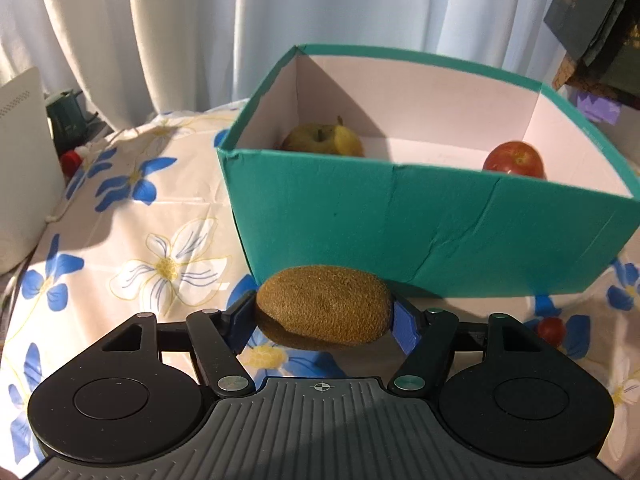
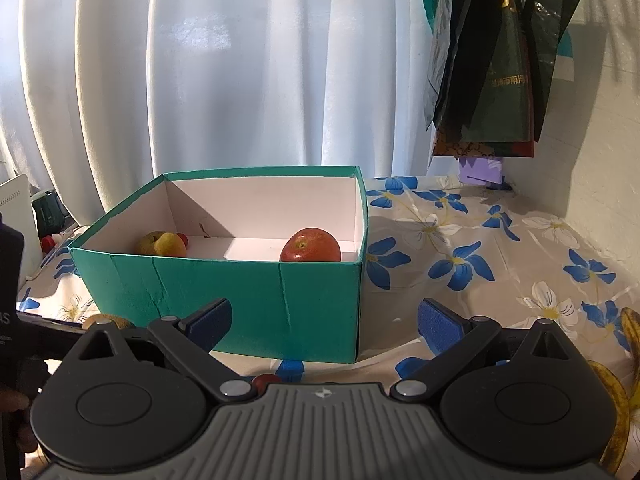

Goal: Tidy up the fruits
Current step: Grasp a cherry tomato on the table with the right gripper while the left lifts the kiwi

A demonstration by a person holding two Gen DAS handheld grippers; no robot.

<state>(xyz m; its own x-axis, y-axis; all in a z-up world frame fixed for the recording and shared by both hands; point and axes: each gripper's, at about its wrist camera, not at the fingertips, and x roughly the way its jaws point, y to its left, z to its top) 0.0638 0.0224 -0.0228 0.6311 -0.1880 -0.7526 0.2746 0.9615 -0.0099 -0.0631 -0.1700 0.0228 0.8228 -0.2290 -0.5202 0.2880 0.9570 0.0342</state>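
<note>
A home, likely a living room or bedroom corner. A table is covered with a cloth (image 2: 472,248) printed with blue and white flowers. White curtains (image 2: 240,72) hang in folds behind its far edge. Dark plastic bags (image 2: 500,60) hang on the wall above the table's far right corner. At the far left edge stands what may be a green kettle (image 1: 66,116), too small to tell surely.

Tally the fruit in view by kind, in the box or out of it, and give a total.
Apples: 2 (yellow-green, red)
Kiwis: 1, held in the left claw
Bananas: 1
Small red fruits: 2 ()
Total: 6
</note>
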